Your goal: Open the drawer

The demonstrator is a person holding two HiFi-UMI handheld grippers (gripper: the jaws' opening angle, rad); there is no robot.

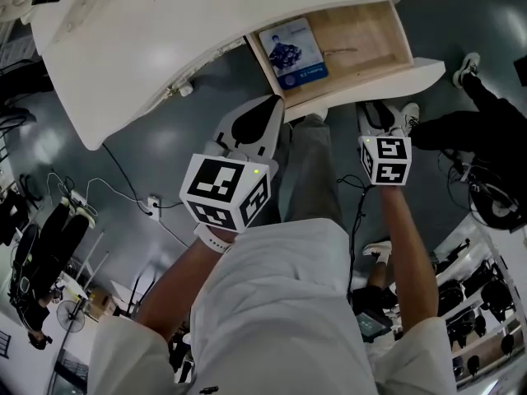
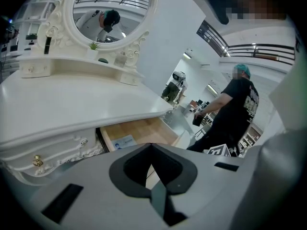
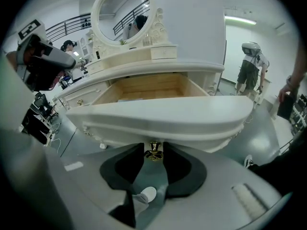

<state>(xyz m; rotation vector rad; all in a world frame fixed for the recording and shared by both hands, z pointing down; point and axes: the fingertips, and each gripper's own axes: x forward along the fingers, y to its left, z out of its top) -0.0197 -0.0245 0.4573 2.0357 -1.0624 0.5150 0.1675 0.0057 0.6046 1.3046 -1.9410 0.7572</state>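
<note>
The white dressing table (image 1: 165, 39) has its middle drawer (image 1: 362, 44) pulled out, and the bare wood floor of the drawer shows. A blue booklet (image 1: 292, 53) lies at its left end. My right gripper (image 3: 154, 151) is at the curved white drawer front (image 3: 168, 116), shut on the small brass knob (image 3: 154, 153) under its lip. In the head view the right gripper (image 1: 375, 115) reaches up to the drawer front (image 1: 387, 76). My left gripper (image 1: 276, 104) hangs in front of the drawer's left corner, touching nothing. Seen in its own view, the left gripper (image 2: 151, 144) has its tips together and holds nothing.
An oval mirror (image 3: 124, 13) and small shelves stand at the back of the tabletop. A side drawer with a brass knob (image 2: 37, 161) stays closed at the left. A person in black (image 2: 230, 114) stands to the right, and another (image 3: 250, 66) further off. Cables (image 1: 123, 188) trail over the grey floor.
</note>
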